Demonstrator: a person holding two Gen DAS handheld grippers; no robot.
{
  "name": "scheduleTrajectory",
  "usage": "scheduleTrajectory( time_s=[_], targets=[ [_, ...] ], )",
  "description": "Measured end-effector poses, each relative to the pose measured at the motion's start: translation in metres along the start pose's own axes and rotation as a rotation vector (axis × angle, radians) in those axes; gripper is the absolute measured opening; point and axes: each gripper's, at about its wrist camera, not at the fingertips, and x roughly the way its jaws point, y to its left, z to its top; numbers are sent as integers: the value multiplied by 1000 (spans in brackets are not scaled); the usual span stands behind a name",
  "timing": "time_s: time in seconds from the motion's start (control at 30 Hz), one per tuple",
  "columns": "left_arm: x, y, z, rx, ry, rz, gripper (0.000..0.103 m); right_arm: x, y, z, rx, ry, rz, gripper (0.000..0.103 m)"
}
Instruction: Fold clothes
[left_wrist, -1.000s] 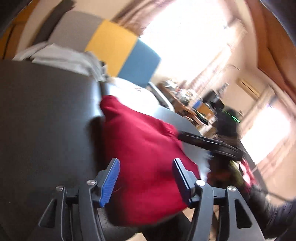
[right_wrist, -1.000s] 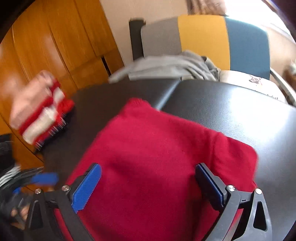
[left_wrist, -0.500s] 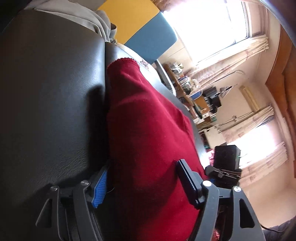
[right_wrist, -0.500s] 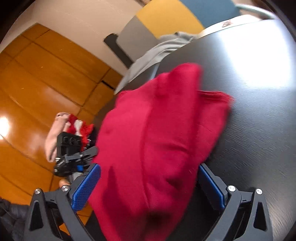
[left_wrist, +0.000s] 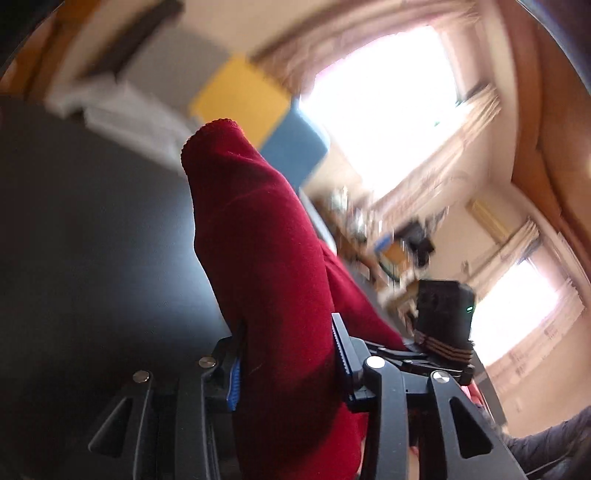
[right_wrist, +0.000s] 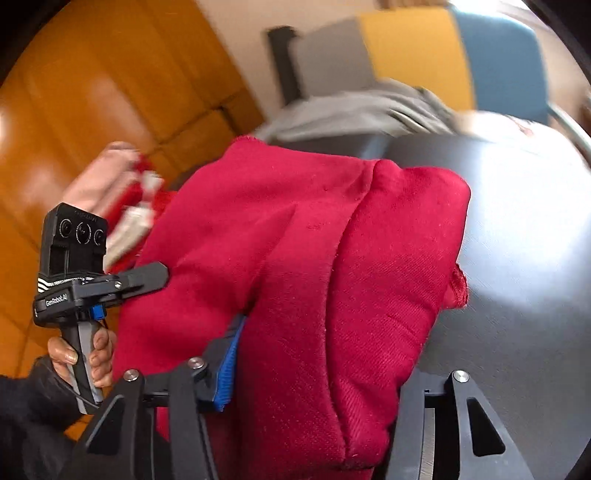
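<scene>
A folded red garment (left_wrist: 266, 266) is bunched and lifted off the black table (left_wrist: 92, 240). My left gripper (left_wrist: 286, 363) is shut on the garment's near end, which stands up between its blue pads. In the right wrist view the same red garment (right_wrist: 332, 251) is a thick folded bundle, and my right gripper (right_wrist: 314, 365) is shut on it; its right finger is hidden by the cloth. The left gripper (right_wrist: 147, 277) also shows there, pinching the bundle's left side.
A grey garment (right_wrist: 362, 110) lies at the far edge of the black table (right_wrist: 524, 221), in front of a grey, yellow and blue chair (right_wrist: 424, 55). A pink and red striped cloth (right_wrist: 122, 195) lies at the left. Wooden panels (right_wrist: 110, 92) stand behind.
Both grippers have closed from open onto the red garment and raised it off the table. The garment has gone from lying flat to a bunched, folded bundle.
</scene>
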Motion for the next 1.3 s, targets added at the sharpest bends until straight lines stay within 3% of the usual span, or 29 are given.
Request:
scheduleTrajectory(
  time_s=[0.2, 0.3, 0.4, 0.47, 0.53, 0.63, 0.67, 0.77, 0.83, 0.93, 1.03, 1.17, 1.3],
  targets=[
    [-170, -21, 70, 64, -364, 162, 39, 24, 128, 117, -237, -130, 261, 53],
    [-250, -26, 102, 49, -538, 263, 39, 57, 201, 186, -319, -142, 398, 53],
    [-298, -17, 129, -10, -627, 403, 39, 96, 274, 247, -394, -126, 494, 53],
    [-300, 15, 132, -104, -596, 494, 39, 128, 319, 276, -447, -85, 504, 53],
    [-303, 46, 135, -197, -563, 584, 38, 173, 349, 292, -490, 21, 464, 55],
    [-305, 93, 132, -323, -527, 687, 38, 251, 362, 292, -472, 199, 332, 59],
    [-308, 106, 124, -363, -541, 684, 41, 272, 361, 286, -467, 243, 308, 70],
    [-323, 109, 110, -375, -610, 654, 45, 289, 348, 282, -392, 215, 392, 79],
    [-322, 99, 109, -342, -608, 692, 46, 281, 345, 281, -362, 189, 452, 83],
    [-316, 83, 108, -304, -593, 739, 47, 264, 349, 278, -403, 165, 448, 85],
    [-325, 73, 106, -284, -601, 775, 48, 244, 356, 273, -450, 102, 433, 86],
    [-352, 47, 99, -224, -673, 905, 49, 214, 364, 272, -541, -41, 333, 89],
    [-351, 15, 121, -54, -720, 881, 52, 175, 376, 258, -702, -237, 350, 89]
  ],
)
